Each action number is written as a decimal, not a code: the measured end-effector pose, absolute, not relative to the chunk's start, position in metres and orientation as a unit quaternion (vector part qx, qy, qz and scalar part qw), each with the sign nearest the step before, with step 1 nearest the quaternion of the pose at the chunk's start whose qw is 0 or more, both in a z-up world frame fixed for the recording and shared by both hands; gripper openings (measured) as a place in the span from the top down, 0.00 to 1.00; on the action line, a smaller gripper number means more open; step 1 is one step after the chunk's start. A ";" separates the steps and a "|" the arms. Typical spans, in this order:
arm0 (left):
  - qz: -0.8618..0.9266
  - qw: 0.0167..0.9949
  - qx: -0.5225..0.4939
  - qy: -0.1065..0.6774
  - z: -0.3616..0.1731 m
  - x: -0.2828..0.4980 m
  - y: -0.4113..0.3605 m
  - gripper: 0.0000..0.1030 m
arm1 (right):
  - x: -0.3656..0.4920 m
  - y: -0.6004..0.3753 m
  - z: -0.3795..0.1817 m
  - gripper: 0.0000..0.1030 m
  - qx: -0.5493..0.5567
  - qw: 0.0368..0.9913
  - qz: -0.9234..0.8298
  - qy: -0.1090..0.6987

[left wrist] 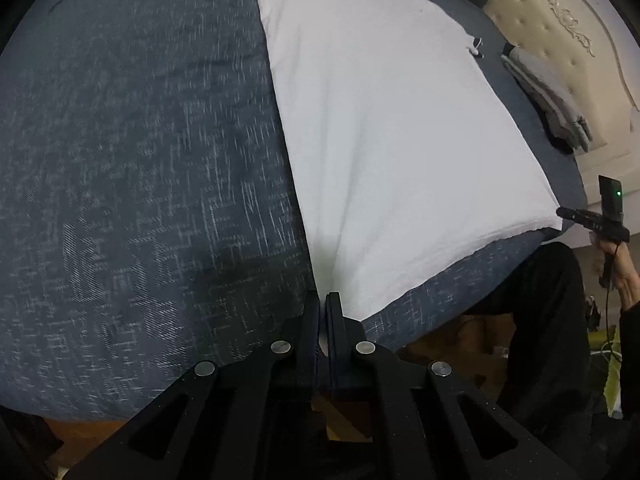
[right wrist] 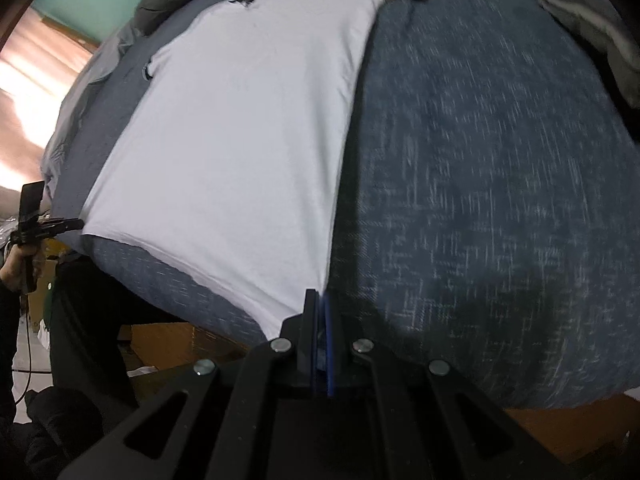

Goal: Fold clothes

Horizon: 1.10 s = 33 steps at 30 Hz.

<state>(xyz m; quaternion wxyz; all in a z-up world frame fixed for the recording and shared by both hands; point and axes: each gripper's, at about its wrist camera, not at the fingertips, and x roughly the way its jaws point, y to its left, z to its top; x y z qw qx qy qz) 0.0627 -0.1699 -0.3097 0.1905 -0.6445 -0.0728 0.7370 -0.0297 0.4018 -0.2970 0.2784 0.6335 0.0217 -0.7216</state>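
blue bedcover bears a white shirt, both claws clamped on its hem corners; only left view shows folded clothes.

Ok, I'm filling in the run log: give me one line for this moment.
left gripper: shut on white T-shirt hem corner | right gripper: shut on other hem corner | shirt: flat on blue bedspread

We see a smooth matt white cloth shirt lying on coarse, flecked blue woven bedding, a tufted, perhaps leatherette headboard at two o'clock, and matt black plastic gripper fingers with shiny metal rivets.
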 end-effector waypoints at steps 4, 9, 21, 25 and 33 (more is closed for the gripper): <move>0.734 0.185 -0.650 -0.072 -0.319 0.063 -0.170 0.97 | -0.030 0.407 -0.306 0.98 0.635 0.277 -0.721 0.014; 0.730 0.177 -0.656 -0.075 -0.331 0.060 -0.167 0.96 | -0.034 0.403 -0.307 0.97 0.624 0.286 -0.727 -0.004; 0.741 0.143 -0.653 -0.057 -0.299 0.063 -0.194 0.93 | -0.042 0.426 -0.283 0.84 0.614 0.277 -0.739 -0.009; 0.771 0.126 -0.622 -0.055 -0.272 0.048 -0.202 0.90 | -0.067 0.430 -0.269 0.70 0.594 0.273 -0.756 -0.030; 0.817 0.125 -0.560 -0.059 -0.240 -0.028 -0.175 0.79 | -0.132 0.421 -0.253 0.53 0.544 0.254 -0.794 -0.098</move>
